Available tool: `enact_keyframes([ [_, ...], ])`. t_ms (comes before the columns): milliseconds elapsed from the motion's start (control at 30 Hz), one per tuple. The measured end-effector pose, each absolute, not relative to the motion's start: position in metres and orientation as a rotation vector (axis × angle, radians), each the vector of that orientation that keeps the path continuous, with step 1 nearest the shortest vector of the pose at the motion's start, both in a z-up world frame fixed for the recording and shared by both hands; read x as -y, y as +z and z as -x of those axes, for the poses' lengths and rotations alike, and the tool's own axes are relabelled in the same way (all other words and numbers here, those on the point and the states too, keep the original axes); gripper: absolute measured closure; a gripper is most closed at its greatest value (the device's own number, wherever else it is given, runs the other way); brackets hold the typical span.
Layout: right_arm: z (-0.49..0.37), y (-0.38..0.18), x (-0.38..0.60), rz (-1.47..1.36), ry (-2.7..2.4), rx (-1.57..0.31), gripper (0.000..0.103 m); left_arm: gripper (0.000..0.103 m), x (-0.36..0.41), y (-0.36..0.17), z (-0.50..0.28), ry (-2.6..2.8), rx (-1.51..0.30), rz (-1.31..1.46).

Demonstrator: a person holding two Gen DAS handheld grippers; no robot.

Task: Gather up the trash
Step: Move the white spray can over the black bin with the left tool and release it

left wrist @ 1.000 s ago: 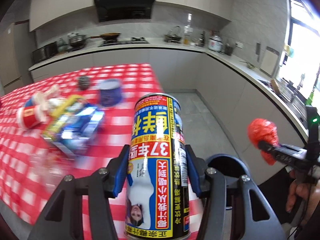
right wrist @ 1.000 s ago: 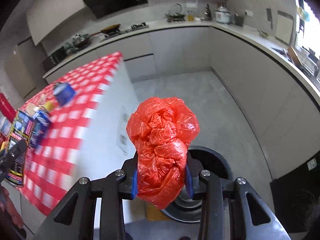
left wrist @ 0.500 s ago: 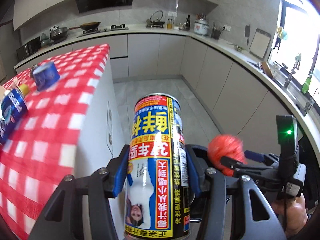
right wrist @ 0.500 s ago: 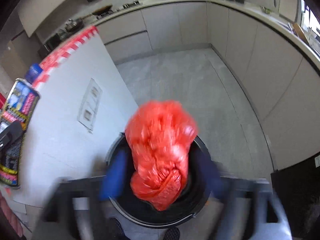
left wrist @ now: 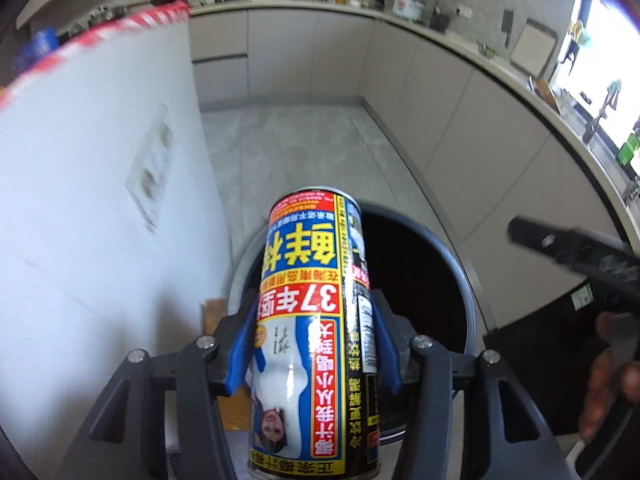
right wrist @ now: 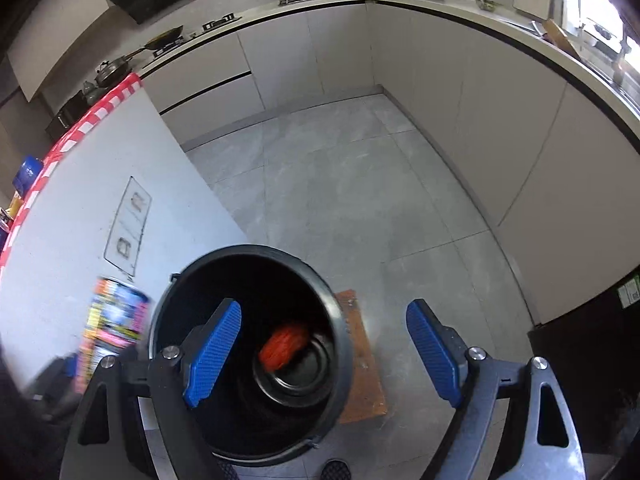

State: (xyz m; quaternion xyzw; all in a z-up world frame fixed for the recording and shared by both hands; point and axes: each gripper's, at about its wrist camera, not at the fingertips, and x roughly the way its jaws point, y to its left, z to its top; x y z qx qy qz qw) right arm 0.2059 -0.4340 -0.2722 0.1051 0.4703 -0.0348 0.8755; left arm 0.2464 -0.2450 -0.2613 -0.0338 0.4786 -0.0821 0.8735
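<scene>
A kitchen clear-up, mid-drop: at left, beside the white end wall of the bench [right wrist: 80, 184] with its red-checked cloth, the left tool [left wrist: 316, 344] stays clamped on a tall printed drink can [left wrist: 316, 320], held over the near left rim of the black bin [right wrist: 340, 312] on the floor. To the right, the right tool [right wrist: 320, 344] has just spread its blue pads [right wrist: 212, 354] apart, and they hold nothing; the red plastic bag [right wrist: 284, 346] is blurred, well down inside the bin. The risk now lies with the can: let go this close to the rim, it could strike the edge and bounce onto the floor.
</scene>
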Motion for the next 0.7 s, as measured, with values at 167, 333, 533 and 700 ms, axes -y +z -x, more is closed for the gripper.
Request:
enact_keyframes([
  [167,-0.195,-0.266,0.452,-0.236,-0.114,-0.982,0.017,0.033,0.267,-0.259,-0.251,-0.175,-1.017,0.065],
  [333,-0.188,-0.238,0.457,-0.27,-0.116,-0.954,0.016,0.009,0.251,-0.199,-0.242,-0.115,-0.905,0.09],
  [533,-0.18,-0.196,0.438,-0.275,-0.08,-0.898,0.017,0.009,0.225,-0.14,-0.221,-0.078,-0.854,0.058],
  [700,-0.176,-0.169,0.407,-0.277,-0.026,-0.869,0.017,0.009,0.191,-0.109,-0.19,0.021,-0.766,0.006],
])
